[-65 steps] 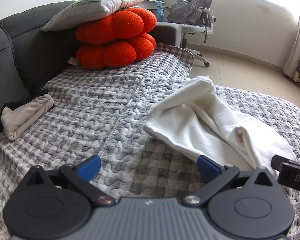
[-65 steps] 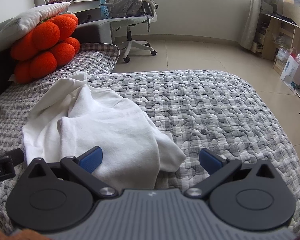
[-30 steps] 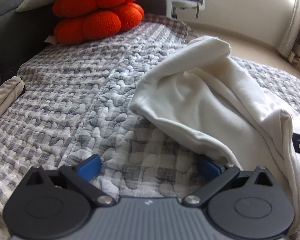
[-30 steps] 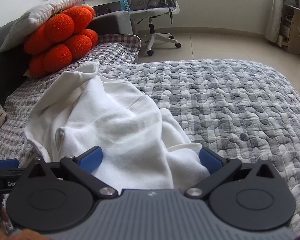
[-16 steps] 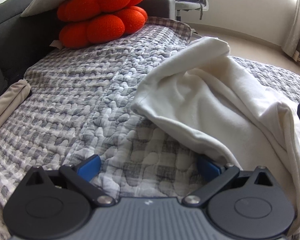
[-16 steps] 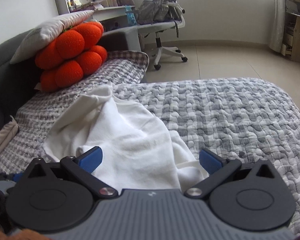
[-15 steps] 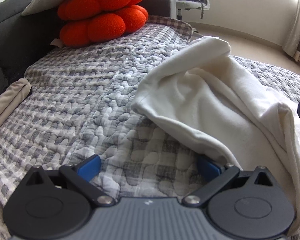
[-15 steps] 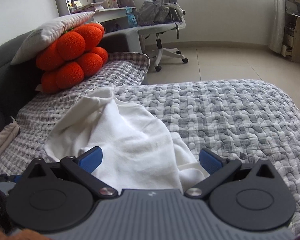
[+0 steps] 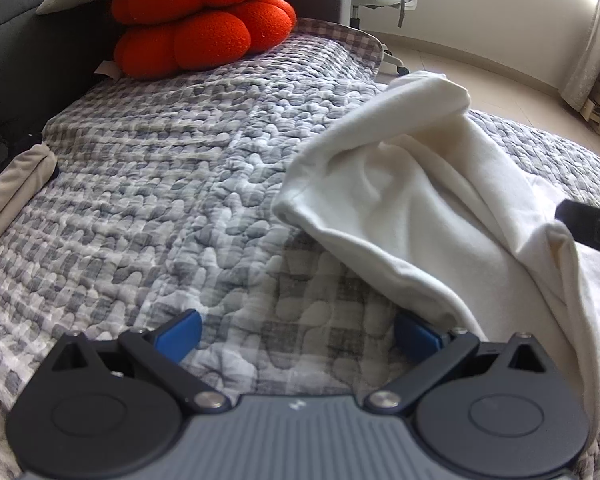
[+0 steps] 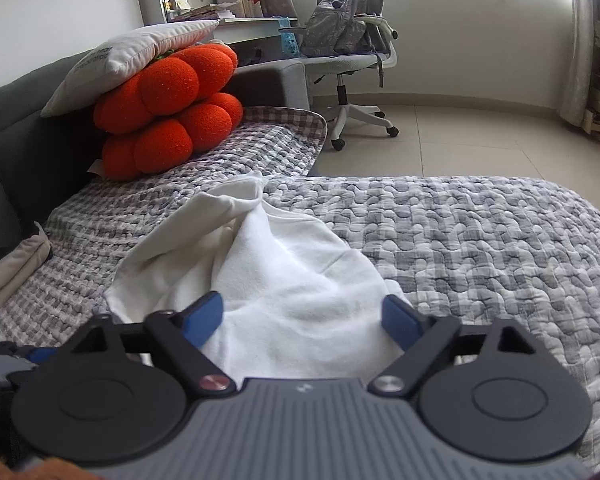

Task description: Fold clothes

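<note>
We've got one white garment (image 10: 296,280) bunched up on the checked quilt (image 10: 480,232), our right gripper (image 10: 302,318) closing around its near bunch while the left gripper (image 9: 296,330) sits wide open with nothing in it, so we'd pinch one clean edge, not the whole wad.

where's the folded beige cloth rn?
The folded beige cloth lies at the far left in both wrist views, on the checked quilt against the dark sofa back, left of the white garment.

Soft matt white garment (image 10: 296,280) of cotton-like cloth lies on a puffy, bumpy quilted checked cover (image 10: 480,240).
</note>
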